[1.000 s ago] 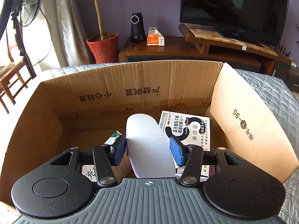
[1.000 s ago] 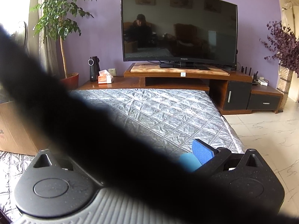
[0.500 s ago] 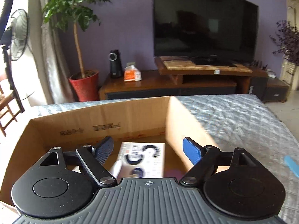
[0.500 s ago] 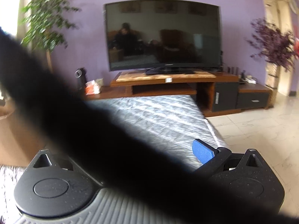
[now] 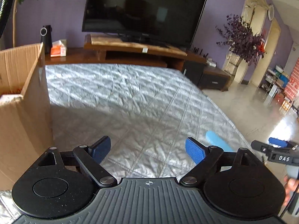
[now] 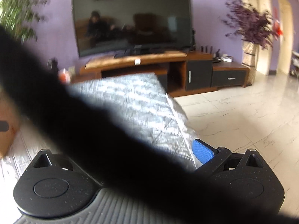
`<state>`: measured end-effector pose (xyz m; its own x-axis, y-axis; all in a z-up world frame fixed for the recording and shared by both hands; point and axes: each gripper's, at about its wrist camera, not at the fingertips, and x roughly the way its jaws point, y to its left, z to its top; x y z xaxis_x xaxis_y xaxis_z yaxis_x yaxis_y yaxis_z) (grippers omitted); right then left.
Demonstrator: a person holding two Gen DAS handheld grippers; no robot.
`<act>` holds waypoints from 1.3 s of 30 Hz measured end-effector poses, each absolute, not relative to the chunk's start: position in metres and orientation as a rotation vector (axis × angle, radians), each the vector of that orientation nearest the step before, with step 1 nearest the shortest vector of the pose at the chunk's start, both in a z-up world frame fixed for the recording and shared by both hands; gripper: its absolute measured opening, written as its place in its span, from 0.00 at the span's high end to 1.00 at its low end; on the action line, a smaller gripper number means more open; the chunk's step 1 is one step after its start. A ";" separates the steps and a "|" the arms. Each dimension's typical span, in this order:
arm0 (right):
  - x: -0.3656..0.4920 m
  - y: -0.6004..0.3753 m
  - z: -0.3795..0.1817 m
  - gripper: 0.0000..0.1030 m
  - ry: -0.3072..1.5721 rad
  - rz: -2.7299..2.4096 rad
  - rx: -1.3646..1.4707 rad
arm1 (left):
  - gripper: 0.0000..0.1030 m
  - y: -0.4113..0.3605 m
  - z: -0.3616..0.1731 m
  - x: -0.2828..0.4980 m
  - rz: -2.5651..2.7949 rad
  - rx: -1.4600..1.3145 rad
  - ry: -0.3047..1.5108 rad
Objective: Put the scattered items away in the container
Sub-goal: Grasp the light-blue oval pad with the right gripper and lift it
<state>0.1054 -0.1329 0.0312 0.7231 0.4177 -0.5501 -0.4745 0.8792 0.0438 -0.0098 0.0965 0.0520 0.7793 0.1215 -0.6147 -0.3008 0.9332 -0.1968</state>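
My left gripper (image 5: 147, 147) hangs over the grey quilted bed cover (image 5: 130, 97). Its jaws are opening wide and nothing is between them. The cardboard box (image 5: 28, 121) stands just left of it, its inside mostly out of sight. A light blue flat item (image 5: 217, 142) lies on the cover to the right, beyond the left gripper's right pad. In the left wrist view, my right gripper (image 5: 274, 147) shows at the far right, near the bed's edge. In the right wrist view, a blurred black band hides the left half of the right gripper (image 6: 149, 150); its right pad (image 6: 202, 152) stands wide.
A wooden TV stand (image 5: 134, 50) with a large television (image 5: 142, 13) lies beyond the bed. To the right the bed's edge (image 6: 177, 115) drops to the tiled floor (image 6: 243, 115). A dried purple plant (image 5: 241, 37) stands at the back right, and a hand (image 5: 291, 186) shows at the right border.
My left gripper let go of the white flat item inside the box, opened, and swung right over the bed. The right wrist view turned right, and the blue item left it.
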 end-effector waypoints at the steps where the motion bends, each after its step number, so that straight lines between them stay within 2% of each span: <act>1: 0.107 -0.128 0.029 0.04 0.590 0.507 -0.129 | 0.12 0.098 0.048 -0.009 0.228 -0.301 0.651; 16: 0.129 -0.071 -0.006 0.08 0.730 0.557 -0.238 | 0.12 0.109 0.033 -0.010 0.242 -0.364 0.696; 23: 0.134 -0.081 -0.018 0.24 0.792 0.562 -0.187 | 0.12 0.104 0.031 -0.014 0.232 -0.373 0.696; 25: 0.132 -0.081 -0.017 0.36 0.780 0.574 -0.186 | 0.12 0.105 0.031 -0.015 0.235 -0.378 0.689; 27: 0.130 -0.080 -0.014 0.64 0.771 0.589 -0.192 | 0.12 0.105 0.032 -0.016 0.239 -0.382 0.684; 39: 0.070 -0.052 0.009 0.64 0.695 0.908 -0.366 | 0.12 0.107 0.040 -0.019 0.220 -0.379 0.663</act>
<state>0.0703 -0.0523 0.0087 0.4211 0.5919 -0.6873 -0.8176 0.5757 -0.0050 -0.0188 0.1067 0.0402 0.7683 0.0788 -0.6353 -0.3170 0.9090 -0.2706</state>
